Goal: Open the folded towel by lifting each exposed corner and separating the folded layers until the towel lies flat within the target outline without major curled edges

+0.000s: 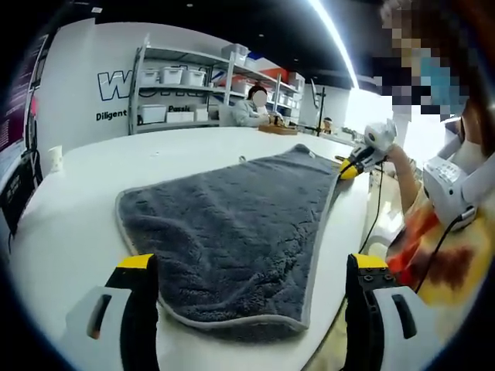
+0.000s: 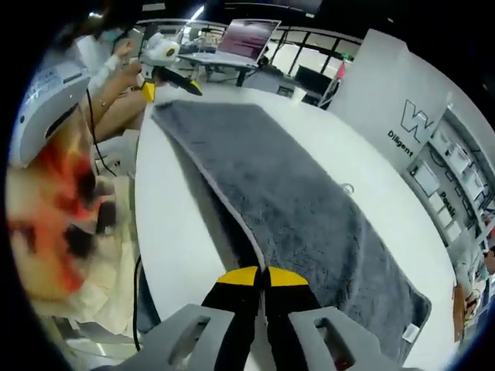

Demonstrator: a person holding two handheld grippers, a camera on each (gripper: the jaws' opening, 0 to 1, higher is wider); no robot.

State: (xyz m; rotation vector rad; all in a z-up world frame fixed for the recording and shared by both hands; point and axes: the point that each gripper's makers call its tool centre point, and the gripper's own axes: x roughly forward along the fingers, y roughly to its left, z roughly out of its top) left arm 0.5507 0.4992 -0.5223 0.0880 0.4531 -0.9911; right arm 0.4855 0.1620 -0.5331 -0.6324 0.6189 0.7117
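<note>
One grey towel [image 1: 232, 224] lies on the white table [image 1: 69, 232]. The left gripper [image 1: 251, 290] stands wide open above its near edge, holding nothing. The right gripper [image 2: 261, 280] has its jaws pinched together on the towel's edge.

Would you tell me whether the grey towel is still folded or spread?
Folded: the towel shows a doubled layer along its near edge, pinched by the right gripper.

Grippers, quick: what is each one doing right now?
Left gripper: open, holding nothing, above the towel.
Right gripper: shut on the towel's edge.
</note>
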